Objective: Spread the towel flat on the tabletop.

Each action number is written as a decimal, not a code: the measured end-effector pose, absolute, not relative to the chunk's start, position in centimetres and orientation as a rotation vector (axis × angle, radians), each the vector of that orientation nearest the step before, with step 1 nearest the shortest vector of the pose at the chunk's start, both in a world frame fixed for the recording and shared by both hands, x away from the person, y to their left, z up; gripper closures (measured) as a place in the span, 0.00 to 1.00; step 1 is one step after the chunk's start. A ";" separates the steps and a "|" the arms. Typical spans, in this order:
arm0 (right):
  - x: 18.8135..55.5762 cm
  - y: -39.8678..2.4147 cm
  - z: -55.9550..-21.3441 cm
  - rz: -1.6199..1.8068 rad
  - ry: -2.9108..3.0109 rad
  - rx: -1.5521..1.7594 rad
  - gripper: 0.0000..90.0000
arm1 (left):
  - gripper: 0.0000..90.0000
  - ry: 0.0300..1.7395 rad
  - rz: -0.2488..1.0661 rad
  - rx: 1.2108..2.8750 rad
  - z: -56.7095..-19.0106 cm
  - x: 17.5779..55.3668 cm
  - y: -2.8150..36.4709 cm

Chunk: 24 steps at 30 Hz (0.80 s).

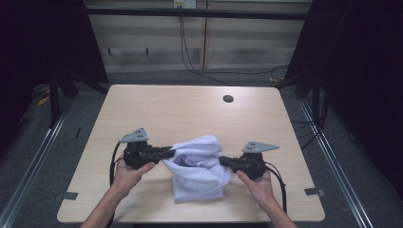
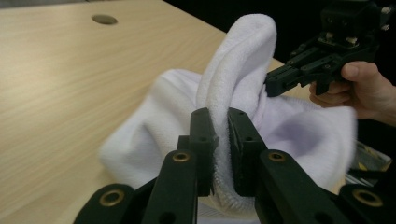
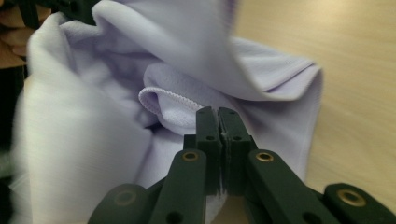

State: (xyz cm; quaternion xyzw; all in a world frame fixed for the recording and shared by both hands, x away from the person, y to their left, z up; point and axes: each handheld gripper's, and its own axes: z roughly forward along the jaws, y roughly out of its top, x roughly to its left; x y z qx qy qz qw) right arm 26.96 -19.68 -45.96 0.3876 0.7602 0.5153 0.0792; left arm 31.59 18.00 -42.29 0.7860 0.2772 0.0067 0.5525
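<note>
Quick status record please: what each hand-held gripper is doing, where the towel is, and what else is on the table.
left hand-held gripper: shut on a thick fold of the white towel
right hand-held gripper: shut on a thin towel edge
towel: bunched, upper part lifted between both grippers, lower part on the table
table: light wood, round hole near far edge

The high view looks forward and down from above my side of the table [image 1: 190, 109], far enough to take in its whole top; my left gripper [image 2: 219, 140] carries a camera looking along its jaws, very near the white towel [image 2: 243, 60], facing my right gripper [image 2: 280, 81]; my right gripper's camera sits nearer still; all three views share the towel and the table.
</note>
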 end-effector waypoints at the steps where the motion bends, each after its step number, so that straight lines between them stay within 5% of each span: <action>1: 27.1 -20.3 -45.6 1.561 2.250 1.171 0.98 | 0.91 0.663 0.027 1.850 -42.2 31.6 18.4; 11: 27.4 -25.0 -45.3 1.474 2.142 1.287 0.98 | 0.91 0.909 0.095 1.824 -44.2 33.0 23.8; 15: 27.7 -24.3 -46.1 1.477 2.227 1.264 0.97 | 0.80 1.032 0.069 1.833 -46.1 34.3 24.9; 20: 27.7 -22.8 -45.5 1.467 2.263 1.204 0.94 | 0.67 0.995 0.132 1.727 -44.1 33.7 25.5; 24: 27.9 -22.9 -45.5 1.490 2.261 1.209 0.97 | 0.70 0.900 0.123 1.799 -43.7 32.8 23.6</action>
